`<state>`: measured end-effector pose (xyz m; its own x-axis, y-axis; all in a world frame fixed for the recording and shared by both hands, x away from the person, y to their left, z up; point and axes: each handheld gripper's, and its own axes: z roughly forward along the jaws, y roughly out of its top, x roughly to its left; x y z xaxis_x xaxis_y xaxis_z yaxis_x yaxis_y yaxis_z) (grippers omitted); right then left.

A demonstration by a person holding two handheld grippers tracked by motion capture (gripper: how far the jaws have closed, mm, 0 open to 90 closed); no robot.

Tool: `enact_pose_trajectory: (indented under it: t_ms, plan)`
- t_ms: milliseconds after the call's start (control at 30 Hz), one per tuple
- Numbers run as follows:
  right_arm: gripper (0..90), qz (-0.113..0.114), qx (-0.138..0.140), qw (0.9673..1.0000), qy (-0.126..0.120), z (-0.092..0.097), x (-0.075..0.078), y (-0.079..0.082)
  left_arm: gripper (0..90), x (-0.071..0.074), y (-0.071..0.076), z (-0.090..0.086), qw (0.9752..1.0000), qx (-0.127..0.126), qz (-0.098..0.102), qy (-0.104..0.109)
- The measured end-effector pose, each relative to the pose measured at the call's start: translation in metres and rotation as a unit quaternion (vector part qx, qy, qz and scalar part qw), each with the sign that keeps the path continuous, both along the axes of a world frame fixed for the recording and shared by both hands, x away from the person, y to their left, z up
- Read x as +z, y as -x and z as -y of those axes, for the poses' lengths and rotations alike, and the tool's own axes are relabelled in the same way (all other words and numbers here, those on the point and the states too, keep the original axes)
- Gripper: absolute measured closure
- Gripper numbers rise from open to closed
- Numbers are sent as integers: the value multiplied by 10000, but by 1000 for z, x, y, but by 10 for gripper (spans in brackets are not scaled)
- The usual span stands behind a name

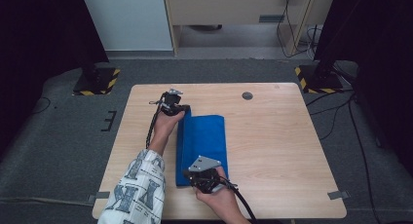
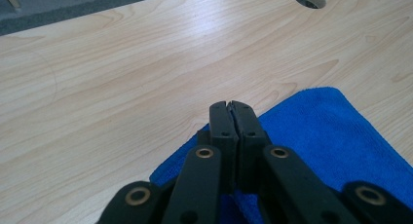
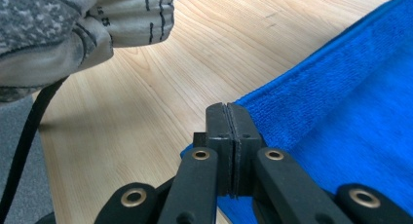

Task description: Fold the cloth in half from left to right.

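Pale wooden table [image 1: 272, 151], grey carpet beyond. Left gripper [image 2: 231, 104] clamped shut on far corner of folded blue towel [image 1: 204, 141]; right gripper [image 3: 226, 107] pinched on near corner. Soft, light, limp cloth; probably best taken by corners.

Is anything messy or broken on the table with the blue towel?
Nothing stands out. The folded blue terry towel lies flat on the light wooden table, with no spills or damage. The left gripper and right gripper sit at its far and near corners, jaws shut.
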<state>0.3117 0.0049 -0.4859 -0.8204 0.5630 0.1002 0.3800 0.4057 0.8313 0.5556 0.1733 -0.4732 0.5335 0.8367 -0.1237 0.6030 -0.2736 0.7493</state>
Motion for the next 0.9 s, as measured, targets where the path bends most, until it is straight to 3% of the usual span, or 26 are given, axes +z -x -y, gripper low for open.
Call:
enact_pose_trajectory:
  t_ms: [200,500,733,900]
  plan:
    - [894,10,-73,10000,29,13,1,1,887,-4,0,11,10000,-62,-33,-3]
    - [893,19,-84,9999,104,24,-1,4,886,-1,5,28,9997,-246,76,50]
    - [893,61,-213,9998,26,42,1,4,885,-4,4,40,9996,-275,29,50]
    - [893,28,-257,9996,106,53,0,4,885,-8,2,53,9996,-252,31,84]
